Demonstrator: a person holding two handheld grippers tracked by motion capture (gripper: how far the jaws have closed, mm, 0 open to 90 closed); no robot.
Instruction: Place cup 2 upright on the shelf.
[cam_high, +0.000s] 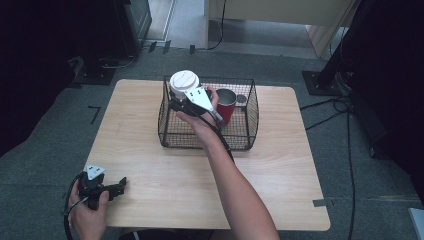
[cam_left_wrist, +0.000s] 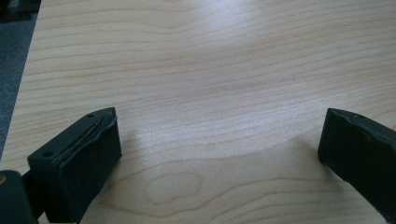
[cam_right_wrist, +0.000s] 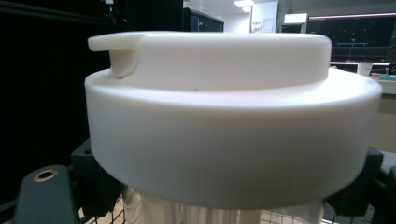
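Right gripper (cam_high: 186, 102) clamped on white-lidded cup (cam_high: 184, 83) over wire basket (cam_high: 250, 120), we note red mug (cam_high: 226, 105) from high view, left gripper (cam_left_wrist: 219, 149) spread wide above near-left table (cam_left_wrist: 210, 70).

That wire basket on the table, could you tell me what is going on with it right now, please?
A person's right gripper is shut on a white-lidded cup, holding it at the top left of the black wire basket in the high view. A red cup stands inside the basket to its right. The left gripper rests open and empty over the near left corner of the wooden table.
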